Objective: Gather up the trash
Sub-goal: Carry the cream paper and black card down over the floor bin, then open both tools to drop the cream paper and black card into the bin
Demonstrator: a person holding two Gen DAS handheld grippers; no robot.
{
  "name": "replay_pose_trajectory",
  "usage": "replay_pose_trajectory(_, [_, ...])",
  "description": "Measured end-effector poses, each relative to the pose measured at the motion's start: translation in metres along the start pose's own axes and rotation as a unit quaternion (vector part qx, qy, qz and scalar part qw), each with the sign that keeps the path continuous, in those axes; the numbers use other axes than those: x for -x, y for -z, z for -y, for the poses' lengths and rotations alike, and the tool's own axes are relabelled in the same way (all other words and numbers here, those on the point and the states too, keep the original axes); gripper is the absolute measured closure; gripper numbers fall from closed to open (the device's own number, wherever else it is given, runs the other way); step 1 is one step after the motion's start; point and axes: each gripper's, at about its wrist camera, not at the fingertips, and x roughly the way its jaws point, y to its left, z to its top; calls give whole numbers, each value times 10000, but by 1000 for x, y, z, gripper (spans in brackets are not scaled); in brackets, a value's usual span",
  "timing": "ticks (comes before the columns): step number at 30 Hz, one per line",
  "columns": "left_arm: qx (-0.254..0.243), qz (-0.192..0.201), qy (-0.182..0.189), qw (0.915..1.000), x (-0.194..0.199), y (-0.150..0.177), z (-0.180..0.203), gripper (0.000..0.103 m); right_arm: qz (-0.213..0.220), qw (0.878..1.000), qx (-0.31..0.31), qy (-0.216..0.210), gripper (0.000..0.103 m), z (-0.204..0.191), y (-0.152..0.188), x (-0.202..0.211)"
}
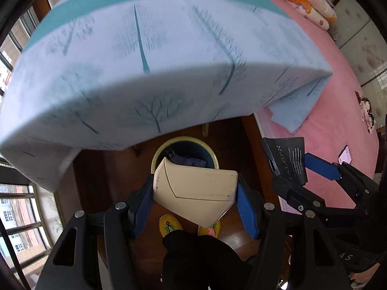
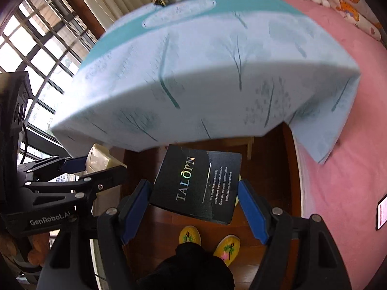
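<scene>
Left hand-held gripper (image 1: 194, 199) clamps cream box (image 1: 193, 192) above trash bin (image 1: 185, 155); right hand-held gripper (image 2: 194, 201) clamps black TALOPN box (image 2: 198, 186) nr worktop (image 2: 193, 77) front edge.

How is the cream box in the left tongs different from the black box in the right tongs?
The cream box is plain and unprinted; the black box carries shiny TALOPN lettering and small text. The cream box shows a folded, pointed flap, while the black box shows one flat printed face. In the left wrist view the cream box sits in front of the bin, with the black box off to its right. Both are clamped between blue pads.
</scene>
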Motion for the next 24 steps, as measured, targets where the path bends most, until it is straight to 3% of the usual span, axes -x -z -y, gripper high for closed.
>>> replay_pose_trajectory(12, [157,-528,117,9984,-155,8,-16,42,-328,9990,-293,70,29,52,33,-125])
replay_pose_trajectory(19, [15,-602,3,9982,-207,7,-28,41,-417,9980,-466,90,29,67,41,-169])
replay_pose_trajectory(24, [69,-506,-69,9987,-219,10,-38,11,-495,9977,-459,95,29,69,47,-186])
